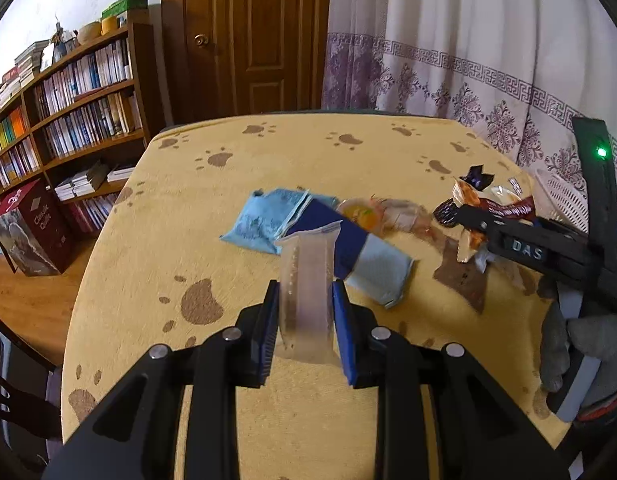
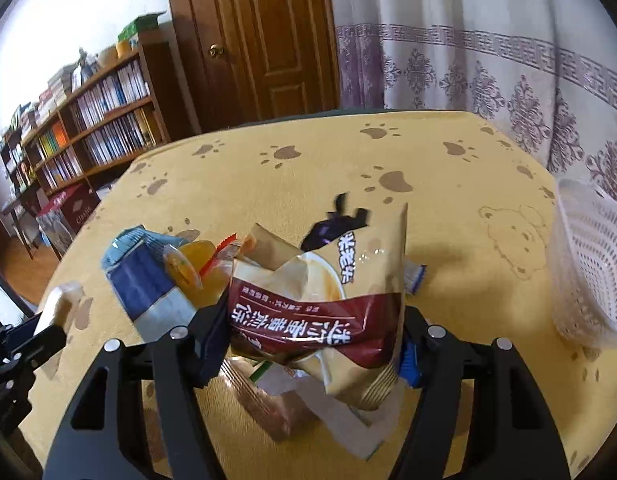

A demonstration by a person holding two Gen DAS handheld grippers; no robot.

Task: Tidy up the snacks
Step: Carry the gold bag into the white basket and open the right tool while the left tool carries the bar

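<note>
Yellow paw-print tablecloth (image 1: 236, 184): my left gripper (image 1: 304, 320) clamps a clear packet (image 1: 304, 280), lifted for sorting — my right gripper (image 2: 308, 332) grips the tan-and-maroon bag (image 2: 320, 300), white basket (image 2: 588, 264) right.

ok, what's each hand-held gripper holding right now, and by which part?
Left hand-held gripper: clear plastic packet, pinched across its lower half. Right hand-held gripper: tan-and-maroon snack bag, pads at its side edges near the bottom; firm contact can't be told.

Soft daylight enters through the curtain (image 1: 448, 32); strong fisheye bending and dark vignetting at the edges; motion blur smears the snack packets (image 2: 320, 300).
</note>
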